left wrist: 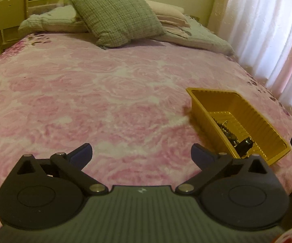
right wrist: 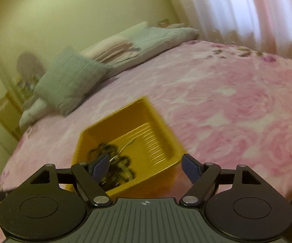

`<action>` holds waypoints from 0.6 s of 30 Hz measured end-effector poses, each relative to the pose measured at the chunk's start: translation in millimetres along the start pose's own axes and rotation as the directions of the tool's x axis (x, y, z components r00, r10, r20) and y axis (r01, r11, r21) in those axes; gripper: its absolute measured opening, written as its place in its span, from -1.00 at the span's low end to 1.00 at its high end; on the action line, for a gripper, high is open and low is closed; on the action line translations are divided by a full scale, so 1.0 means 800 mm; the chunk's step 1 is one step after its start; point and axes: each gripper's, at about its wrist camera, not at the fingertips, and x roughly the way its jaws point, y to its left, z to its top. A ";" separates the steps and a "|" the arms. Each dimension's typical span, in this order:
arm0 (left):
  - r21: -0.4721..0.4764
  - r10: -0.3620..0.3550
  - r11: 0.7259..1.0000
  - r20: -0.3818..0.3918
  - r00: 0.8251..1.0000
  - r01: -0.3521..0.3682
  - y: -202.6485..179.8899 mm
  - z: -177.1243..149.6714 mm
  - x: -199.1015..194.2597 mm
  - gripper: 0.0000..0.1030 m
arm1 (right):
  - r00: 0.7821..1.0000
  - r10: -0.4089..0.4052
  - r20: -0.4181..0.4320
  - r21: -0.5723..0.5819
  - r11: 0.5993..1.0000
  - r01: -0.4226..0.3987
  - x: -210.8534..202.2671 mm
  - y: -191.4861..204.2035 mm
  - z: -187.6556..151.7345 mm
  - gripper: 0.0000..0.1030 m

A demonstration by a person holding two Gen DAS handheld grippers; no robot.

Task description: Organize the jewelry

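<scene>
Left tongs stand fully open over the bed, empty. Right tongs are wide open above the yellow tray, gripping nothing. Risk: the soft bedding could let the tray tip if nudged, spilling contents. The tray holds dark beaded jewelry, tangled together.

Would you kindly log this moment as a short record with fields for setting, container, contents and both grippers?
setting: bed with pink floral blanket, green cushion at the head
container: yellow tray on the blanket
contents: dark beaded jewelry heaped at one end
left gripper: open, empty, above bare blanket
right gripper: open, empty, over the tray's near edge
</scene>
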 end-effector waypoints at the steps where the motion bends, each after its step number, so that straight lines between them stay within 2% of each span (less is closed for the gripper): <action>1: -0.004 0.011 1.000 0.003 1.000 -0.010 0.000 -0.001 -0.004 0.99 | 1.000 0.002 -0.008 -0.028 1.000 -0.002 -0.004 0.011 -0.003 0.53; 7: 0.019 0.032 0.999 0.017 0.999 -0.033 -0.002 -0.013 -0.032 0.99 | 0.998 0.022 -0.058 -0.154 0.988 -0.030 -0.014 0.066 -0.031 0.68; 13: 0.046 0.066 0.997 0.033 0.997 -0.067 -0.009 -0.035 -0.061 0.99 | 0.991 0.007 -0.130 -0.269 0.962 -0.042 -0.016 0.106 -0.066 0.70; 18: 0.052 0.072 0.996 0.014 0.997 -0.072 -0.013 -0.055 -0.077 0.99 | 0.987 -0.003 -0.163 -0.268 0.963 -0.041 -0.022 0.116 -0.086 0.70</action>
